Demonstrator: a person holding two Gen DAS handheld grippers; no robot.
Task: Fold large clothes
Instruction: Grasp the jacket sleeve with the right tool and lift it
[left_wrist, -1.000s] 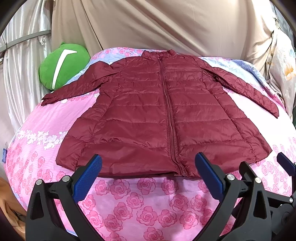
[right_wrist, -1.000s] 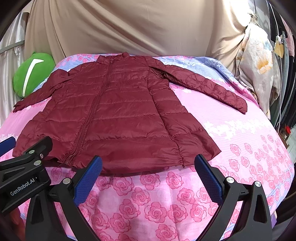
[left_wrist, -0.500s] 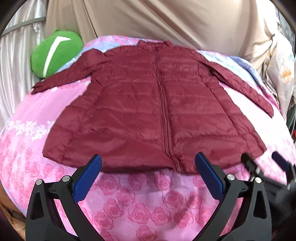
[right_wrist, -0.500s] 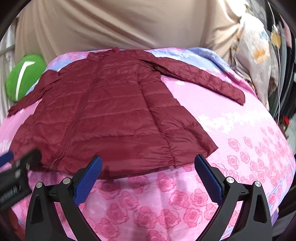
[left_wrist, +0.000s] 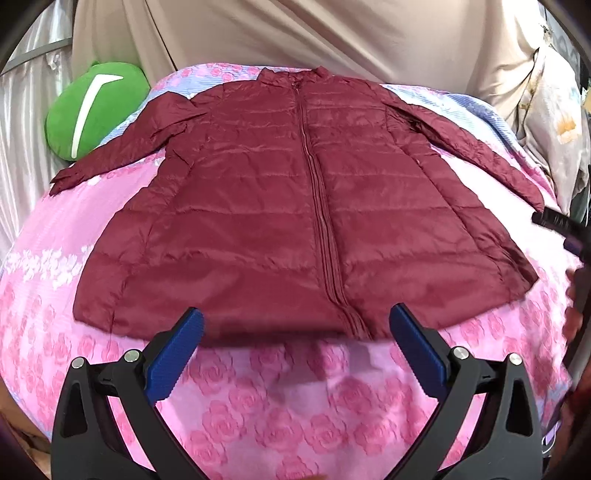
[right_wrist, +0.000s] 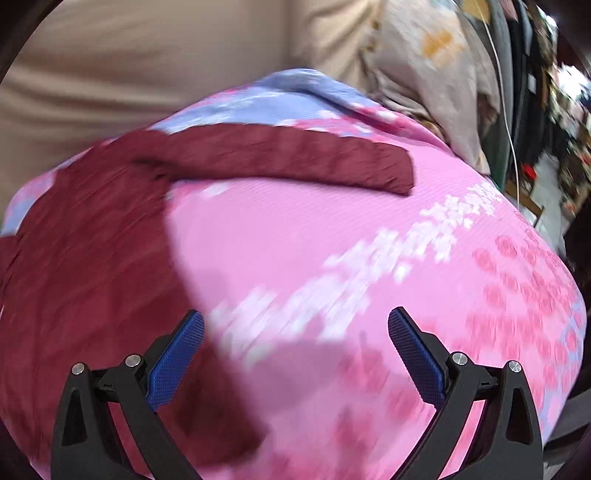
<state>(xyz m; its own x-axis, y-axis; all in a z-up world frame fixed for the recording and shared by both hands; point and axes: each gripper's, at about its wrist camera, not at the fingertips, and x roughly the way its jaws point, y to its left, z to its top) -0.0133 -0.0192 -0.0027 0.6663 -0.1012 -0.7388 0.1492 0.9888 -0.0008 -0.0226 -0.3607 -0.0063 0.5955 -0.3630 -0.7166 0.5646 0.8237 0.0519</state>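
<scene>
- Well, the biggest thing under my cameras is the bed (left_wrist: 55, 236), covered by a pink rose-print sheet with a pale blue band at the far end; beige drapes hang behind it.
- On the bed I have the maroon puffer jacket (left_wrist: 258, 221) lying flat, front up and zipped, collar at the far end and hem toward me.
- Both its sleeves are spread outward; in my right wrist view the jacket (right_wrist: 85, 258) fills the left side, and one sleeve (right_wrist: 295, 158) stretches across the sheet, though that view is blurred.
- Beside the far left corner of the bed sits a green plush cushion (left_wrist: 96, 110) with a white stripe, just beyond the end of the left sleeve.
- My left gripper (left_wrist: 293, 345) has its blue pads spread wide and grasps nothing, hovering at the hem near the bottom of the zipper.
- My right gripper (right_wrist: 295, 347) is likewise spread wide and empty, over the bare sheet just beside the jacket's side edge.
</scene>
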